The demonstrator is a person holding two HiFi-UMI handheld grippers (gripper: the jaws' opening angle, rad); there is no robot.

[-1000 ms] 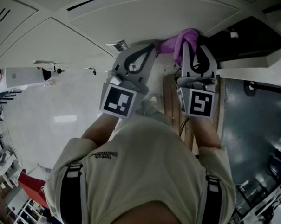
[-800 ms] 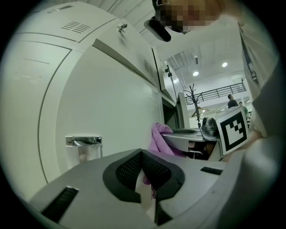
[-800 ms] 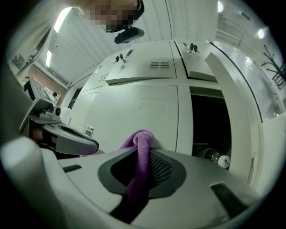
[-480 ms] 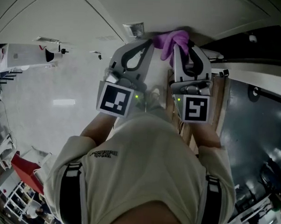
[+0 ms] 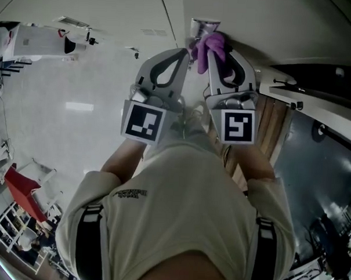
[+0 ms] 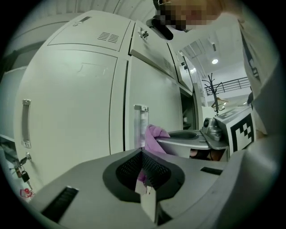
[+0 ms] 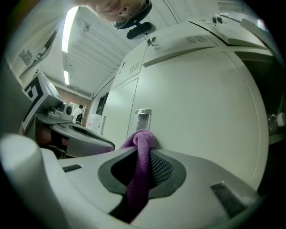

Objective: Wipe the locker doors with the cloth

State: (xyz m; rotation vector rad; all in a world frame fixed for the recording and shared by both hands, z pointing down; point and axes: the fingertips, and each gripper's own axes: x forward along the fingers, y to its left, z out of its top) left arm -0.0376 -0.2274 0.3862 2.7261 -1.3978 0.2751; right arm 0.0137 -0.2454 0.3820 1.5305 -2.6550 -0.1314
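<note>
— Right gripper [image 7: 144, 151]: clamped shut on a purple cloth [image 7: 137, 179], both jaws tight against the fabric.
— Where along the cloth?
— Gripped lengthwise. Bunched into a knob past the tips, trailing back between the jaws toward the camera.
— And up against what?
— Pressed to a pale locker door [image 7: 201, 98], just below a small metal handle [image 7: 143, 117]. Touching the panel, going by the right gripper view.
— Left gripper [image 6: 141, 153]?
— Jaws brought together, nothing pinched between. Pointed toward the same handle, just beside the right one. Contact with the door: cannot tell.
— Any cloth on that side?
— Only seen past the tips, held by the other gripper, close to the handle.
— From the head view?
— Both raised side by side ahead of a cream shirt [image 5: 184, 212], marker cubes [image 5: 143, 122] facing the camera, purple wad at the top, against the door.
— Anything else on the lockers?
— Vent slots [image 6: 108, 36] on an upper door; a long handle [image 6: 26, 123] on the door further left; keys [image 6: 22, 172] hanging from a lock at the lower left.
</note>
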